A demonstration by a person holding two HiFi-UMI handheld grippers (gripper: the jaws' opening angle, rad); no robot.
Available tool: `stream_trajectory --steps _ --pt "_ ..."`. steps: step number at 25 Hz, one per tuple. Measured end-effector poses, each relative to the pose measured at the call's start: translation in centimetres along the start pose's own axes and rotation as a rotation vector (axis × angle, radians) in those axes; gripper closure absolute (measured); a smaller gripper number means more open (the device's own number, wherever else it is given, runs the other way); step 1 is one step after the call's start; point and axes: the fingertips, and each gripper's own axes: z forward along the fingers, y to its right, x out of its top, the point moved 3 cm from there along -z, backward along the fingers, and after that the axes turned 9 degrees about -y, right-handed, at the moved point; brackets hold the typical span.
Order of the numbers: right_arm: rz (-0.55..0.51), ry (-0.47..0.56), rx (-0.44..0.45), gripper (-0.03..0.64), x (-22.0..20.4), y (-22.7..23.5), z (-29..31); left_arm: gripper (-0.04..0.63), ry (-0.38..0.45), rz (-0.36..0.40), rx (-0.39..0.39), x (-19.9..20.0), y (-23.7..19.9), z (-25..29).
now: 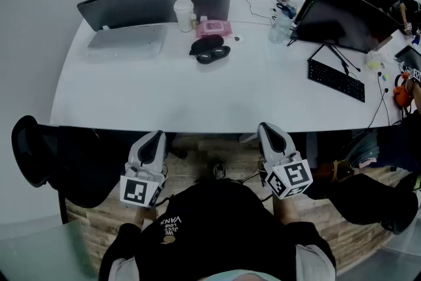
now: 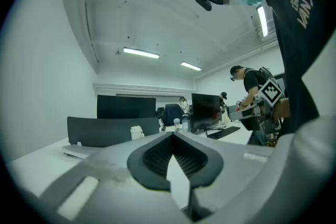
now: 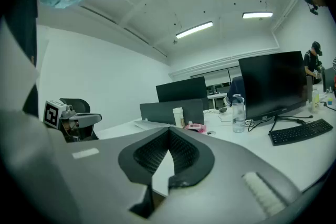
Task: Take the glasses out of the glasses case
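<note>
Both grippers hang at the near edge of the white table point(image 1: 197, 102), close to the person's body. The left gripper point(image 1: 155, 136) has its jaws together with nothing between them, and so does the right gripper point(image 1: 266, 128). The dark glasses case point(image 1: 210, 49) lies far across the table, just in front of a pink pack point(image 1: 214, 28) and near a white cup point(image 1: 184, 14), well apart from both grippers.
</note>
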Motion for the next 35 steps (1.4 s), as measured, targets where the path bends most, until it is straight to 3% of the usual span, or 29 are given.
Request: stream_trajectory --steps 26,35 --pt "0.056 -0.024 0.075 0.618 -0.9 6.0 2.5 0.595 -0.020 -0.065 0.032 -0.6 2.2 6.0" --pt "0.090 -0.018 0.025 0.618 -0.2 7.3 4.1 0.594 -0.020 -0.053 -0.033 0.3 0.7 9.6"
